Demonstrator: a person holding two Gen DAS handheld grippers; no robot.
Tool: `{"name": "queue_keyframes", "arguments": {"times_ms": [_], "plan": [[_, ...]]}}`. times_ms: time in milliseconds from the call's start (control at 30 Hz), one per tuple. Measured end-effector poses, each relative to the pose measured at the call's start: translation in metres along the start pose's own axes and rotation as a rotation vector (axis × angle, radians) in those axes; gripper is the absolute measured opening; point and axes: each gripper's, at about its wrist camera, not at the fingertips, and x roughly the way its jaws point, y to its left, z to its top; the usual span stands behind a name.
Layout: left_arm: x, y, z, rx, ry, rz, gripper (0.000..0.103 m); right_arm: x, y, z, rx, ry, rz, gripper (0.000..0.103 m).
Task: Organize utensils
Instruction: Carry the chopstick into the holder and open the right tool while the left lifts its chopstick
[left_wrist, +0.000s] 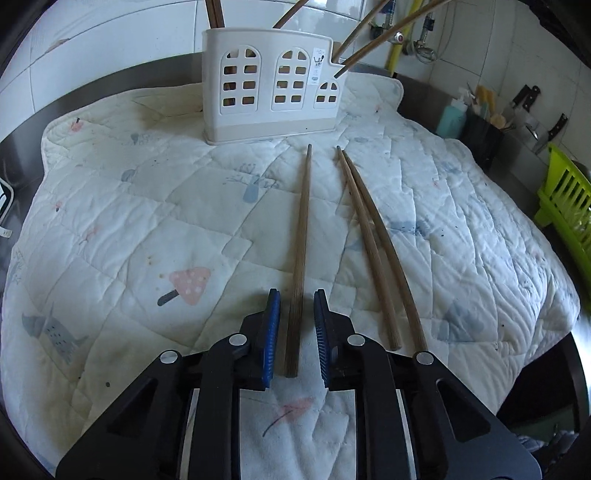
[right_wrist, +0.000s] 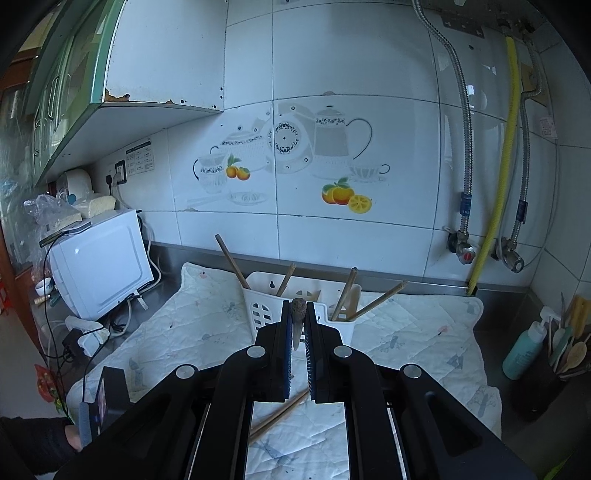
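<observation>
In the left wrist view a white utensil holder (left_wrist: 271, 86) stands at the far side of a quilted mat (left_wrist: 147, 229), with several chopsticks leaning in it. Three brown chopsticks lie on the mat: one (left_wrist: 301, 236) runs between my open left gripper's (left_wrist: 297, 295) blue pads without touching them, and a pair (left_wrist: 373, 243) lies just to its right. In the right wrist view my right gripper (right_wrist: 298, 308) is shut on a chopstick (right_wrist: 298, 314), held end-on above the holder (right_wrist: 303, 299). Loose chopsticks (right_wrist: 279, 415) lie on the mat below it.
A black tub of utensils (left_wrist: 482, 140) with a teal bottle (left_wrist: 450, 118) and a green rack (left_wrist: 565, 192) stand to the right. Knives hang on the wall (left_wrist: 524, 99). A white microwave (right_wrist: 99, 258) and cables are at the left. Pipes (right_wrist: 491, 229) run down the tiled wall.
</observation>
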Motion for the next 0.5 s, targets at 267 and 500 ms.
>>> {"name": "queue_keyframes", "arguments": {"times_ms": [267, 500], "plan": [[-0.014, -0.006, 0.007, 0.010, -0.026, 0.018, 0.005, -0.003, -0.006, 0.006, 0.001, -0.014, -0.009, 0.006], [-0.052, -0.001, 0.035, -0.019, -0.148, 0.009, 0.005, -0.008, -0.012, 0.027, -0.010, -0.049, -0.028, 0.006]]}}
